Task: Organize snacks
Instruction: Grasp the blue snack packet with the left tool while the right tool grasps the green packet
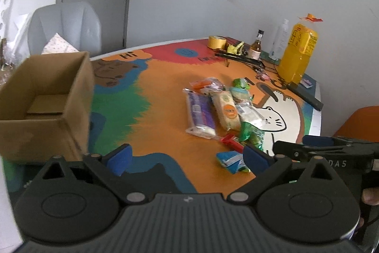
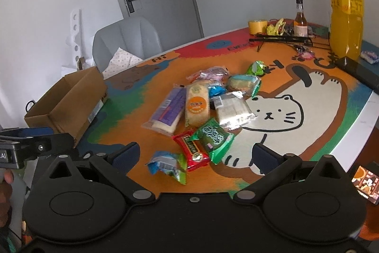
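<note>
Here, both tongs hang over the near edge of the table (image 2: 355,125), which is covered by a bright cartoon cloth with a white cat drawn on it. The left tongs (image 1: 187,159) are released, their blue pads spread wide with nothing between them. The right tongs (image 2: 196,154) are likewise spread and grasp nothing.

The snacks lie in a loose heap around the middle of the table. A purple packet (image 2: 167,108), a pale biscuit packet (image 2: 197,106) with an orange round label and a silver-white packet (image 2: 233,110) lie side by side. Touching their near ends are a green packet (image 2: 214,138) and a red packet (image 2: 193,149), the green one overlapping the red. A small blue packet (image 2: 165,164) lies nearest the table's edge, just beside the red one. Further back in the heap are a pinkish wrapper (image 2: 212,74), a blue-green packet (image 2: 244,83) and a small green wrapper (image 2: 257,68).

An open cardboard box (image 1: 45,101) stands at the left edge of the table, well apart from the heap; from the left wrist view its bottom looks bare.

Along the far edge stand a tall yellow bottle (image 2: 347,16), a small brown bottle (image 2: 300,20) and a yellow tape roll (image 2: 257,26). A grey chair (image 2: 128,39) sits behind the table.
</note>
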Demonstrator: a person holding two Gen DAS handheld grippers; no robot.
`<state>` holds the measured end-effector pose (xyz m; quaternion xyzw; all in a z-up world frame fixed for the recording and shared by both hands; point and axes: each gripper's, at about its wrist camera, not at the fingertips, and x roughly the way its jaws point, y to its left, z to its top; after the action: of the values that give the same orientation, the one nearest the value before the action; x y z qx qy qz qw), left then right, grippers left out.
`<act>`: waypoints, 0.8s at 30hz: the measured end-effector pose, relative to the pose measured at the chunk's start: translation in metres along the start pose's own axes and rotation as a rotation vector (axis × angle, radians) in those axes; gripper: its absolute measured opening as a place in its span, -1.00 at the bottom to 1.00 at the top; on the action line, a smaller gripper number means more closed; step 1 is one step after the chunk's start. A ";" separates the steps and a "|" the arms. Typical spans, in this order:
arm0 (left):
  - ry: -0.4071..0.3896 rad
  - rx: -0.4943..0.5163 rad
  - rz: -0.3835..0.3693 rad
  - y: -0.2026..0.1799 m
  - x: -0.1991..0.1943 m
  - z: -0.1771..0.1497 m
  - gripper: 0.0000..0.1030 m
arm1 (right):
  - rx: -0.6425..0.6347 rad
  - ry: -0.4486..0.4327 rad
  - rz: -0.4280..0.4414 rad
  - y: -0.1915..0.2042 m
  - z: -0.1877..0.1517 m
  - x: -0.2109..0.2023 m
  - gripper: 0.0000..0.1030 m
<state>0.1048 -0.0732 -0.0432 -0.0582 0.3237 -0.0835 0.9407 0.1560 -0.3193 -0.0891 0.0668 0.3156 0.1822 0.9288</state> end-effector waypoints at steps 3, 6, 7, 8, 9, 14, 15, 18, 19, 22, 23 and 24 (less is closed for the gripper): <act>0.014 -0.003 -0.007 -0.004 0.012 -0.001 0.93 | -0.002 -0.008 0.014 -0.007 0.000 0.006 0.99; 0.026 -0.020 -0.006 -0.006 0.024 -0.001 0.83 | -0.014 -0.013 0.032 -0.014 0.000 0.011 0.93; 0.033 -0.024 -0.011 -0.007 0.028 0.000 0.80 | -0.011 -0.014 0.039 -0.016 0.001 0.013 0.88; 0.041 -0.026 -0.018 -0.008 0.032 0.000 0.74 | -0.005 -0.013 0.048 -0.020 0.001 0.016 0.87; 0.048 -0.028 -0.023 -0.010 0.035 0.000 0.69 | 0.001 -0.009 0.056 -0.023 0.001 0.018 0.79; 0.085 -0.027 -0.045 -0.017 0.056 -0.001 0.42 | 0.011 0.008 0.069 -0.036 -0.001 0.033 0.56; 0.093 -0.027 -0.049 -0.019 0.060 -0.001 0.39 | 0.014 0.010 0.068 -0.038 -0.001 0.035 0.53; 0.116 -0.028 -0.062 -0.024 0.072 -0.001 0.36 | 0.022 0.013 0.070 -0.046 -0.002 0.040 0.50; 0.124 -0.027 -0.069 -0.026 0.076 -0.002 0.35 | 0.023 0.015 0.071 -0.048 -0.002 0.041 0.50; 0.140 -0.018 -0.080 -0.034 0.086 -0.004 0.35 | 0.023 0.017 0.076 -0.054 -0.003 0.043 0.49; 0.146 -0.018 -0.085 -0.036 0.090 -0.004 0.35 | 0.023 0.017 0.079 -0.056 -0.003 0.044 0.49; 0.153 -0.017 -0.089 -0.038 0.093 -0.005 0.35 | 0.024 0.014 0.082 -0.058 -0.003 0.044 0.49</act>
<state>0.1698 -0.1291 -0.0964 -0.0738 0.3924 -0.1269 0.9080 0.2033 -0.3563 -0.1300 0.0893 0.3213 0.2168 0.9175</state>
